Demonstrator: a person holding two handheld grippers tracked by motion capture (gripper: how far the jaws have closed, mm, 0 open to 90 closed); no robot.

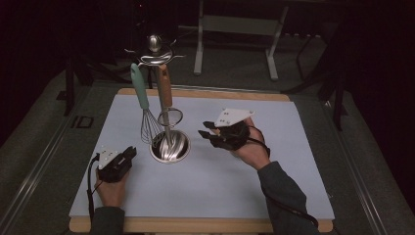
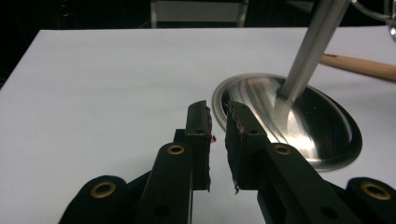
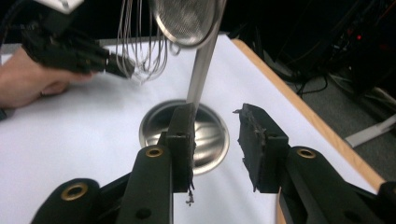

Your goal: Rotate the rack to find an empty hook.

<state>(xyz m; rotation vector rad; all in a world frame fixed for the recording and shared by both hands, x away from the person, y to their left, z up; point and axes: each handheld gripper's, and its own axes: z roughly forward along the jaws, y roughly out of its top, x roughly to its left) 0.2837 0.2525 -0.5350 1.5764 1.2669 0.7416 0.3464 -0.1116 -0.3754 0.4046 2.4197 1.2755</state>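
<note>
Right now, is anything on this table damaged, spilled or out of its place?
Nothing is spilled or knocked over. The utensil stand is upright, with the whisk and the wooden-handled strainer hanging from it. One small oddity: the rubber pads of the right gripper look frayed at the edges, with crumbs hanging off.

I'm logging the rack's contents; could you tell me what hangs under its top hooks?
A whisk with a teal handle and a wooden-handled strainer hang there; the hooks' grip on them is too dark to see.

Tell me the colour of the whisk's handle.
Pale teal green; the whisk handle shows best in the high view.
</note>
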